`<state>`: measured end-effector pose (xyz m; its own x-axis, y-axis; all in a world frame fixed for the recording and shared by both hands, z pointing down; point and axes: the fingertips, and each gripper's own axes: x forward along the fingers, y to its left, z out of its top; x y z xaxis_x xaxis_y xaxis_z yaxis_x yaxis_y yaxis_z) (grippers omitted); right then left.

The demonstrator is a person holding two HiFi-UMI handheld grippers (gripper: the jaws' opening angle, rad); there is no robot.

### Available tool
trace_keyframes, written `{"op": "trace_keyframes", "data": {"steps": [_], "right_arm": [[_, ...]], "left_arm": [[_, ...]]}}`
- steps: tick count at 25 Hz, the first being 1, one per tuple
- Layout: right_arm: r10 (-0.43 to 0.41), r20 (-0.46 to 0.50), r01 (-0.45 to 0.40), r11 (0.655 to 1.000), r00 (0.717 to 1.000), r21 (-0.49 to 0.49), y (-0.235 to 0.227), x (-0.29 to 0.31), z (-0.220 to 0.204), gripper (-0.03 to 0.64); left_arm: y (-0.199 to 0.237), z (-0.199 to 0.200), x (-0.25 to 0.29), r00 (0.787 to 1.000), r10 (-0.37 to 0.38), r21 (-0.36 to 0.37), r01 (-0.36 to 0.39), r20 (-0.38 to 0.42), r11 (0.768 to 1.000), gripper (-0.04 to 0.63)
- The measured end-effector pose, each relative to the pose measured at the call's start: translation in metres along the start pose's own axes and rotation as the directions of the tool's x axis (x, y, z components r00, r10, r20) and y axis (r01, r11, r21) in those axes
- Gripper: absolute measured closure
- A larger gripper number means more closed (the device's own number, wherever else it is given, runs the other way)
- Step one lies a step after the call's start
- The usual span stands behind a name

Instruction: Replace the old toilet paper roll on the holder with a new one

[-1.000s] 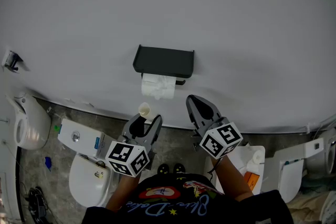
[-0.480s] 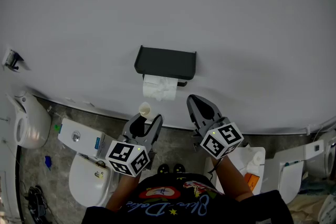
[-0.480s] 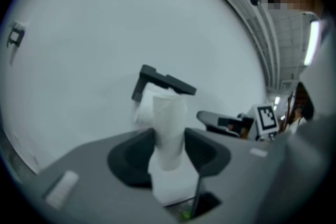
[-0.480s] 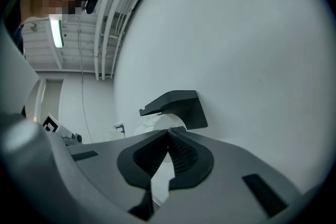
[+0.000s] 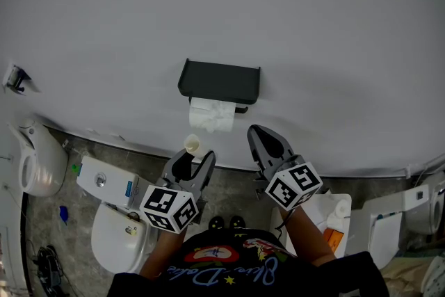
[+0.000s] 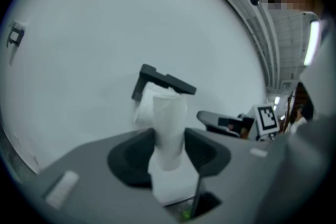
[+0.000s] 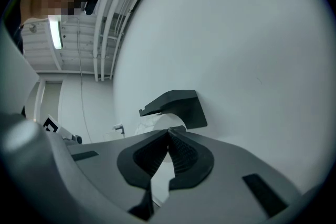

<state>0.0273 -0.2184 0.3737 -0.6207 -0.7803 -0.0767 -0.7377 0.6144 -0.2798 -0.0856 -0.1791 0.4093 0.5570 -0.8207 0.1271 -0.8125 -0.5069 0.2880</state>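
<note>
Gripping a new roll [image 6: 169, 128], left gripper [image 5: 194, 159] faces the holder [image 5: 219, 82].

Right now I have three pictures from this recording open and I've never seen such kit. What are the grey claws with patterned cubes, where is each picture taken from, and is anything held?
There is no robot here. A person holds a two-jaw gripper in each hand, and the marker cubes are part of those grippers. The head view comes from a camera on the person's head, looking steeply down. The other two cameras ride on the grippers and look along their jaws.

On the wall hangs a black holder with a toilet paper roll under it. The left gripper is closed on a slim white roll, which stands upright between its jaws. The right gripper is shut and holds nothing. There is no table. White toilets stand on the floor below.
</note>
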Motion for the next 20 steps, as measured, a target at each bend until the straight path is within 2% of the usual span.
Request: {"op": "trace_keyframes", "data": {"steps": [3,20], "right_arm": [[-0.003,0.014,0.003,1.000,1.000,0.019,-0.0007,-0.0011,0.0031,0.603],[-0.008,-0.014,0.008,0.999,1.000,-0.031,0.0035,-0.0041,-0.0027,0.603]], "left_arm": [[-0.0009,0.0012,-0.0004,1.000,-0.001,-0.001,0.001,0.001,1.000,0.417],[-0.0047,-0.0015,-0.0014,1.000,-0.006,-0.001,0.006,-0.004,1.000,0.417]]}}
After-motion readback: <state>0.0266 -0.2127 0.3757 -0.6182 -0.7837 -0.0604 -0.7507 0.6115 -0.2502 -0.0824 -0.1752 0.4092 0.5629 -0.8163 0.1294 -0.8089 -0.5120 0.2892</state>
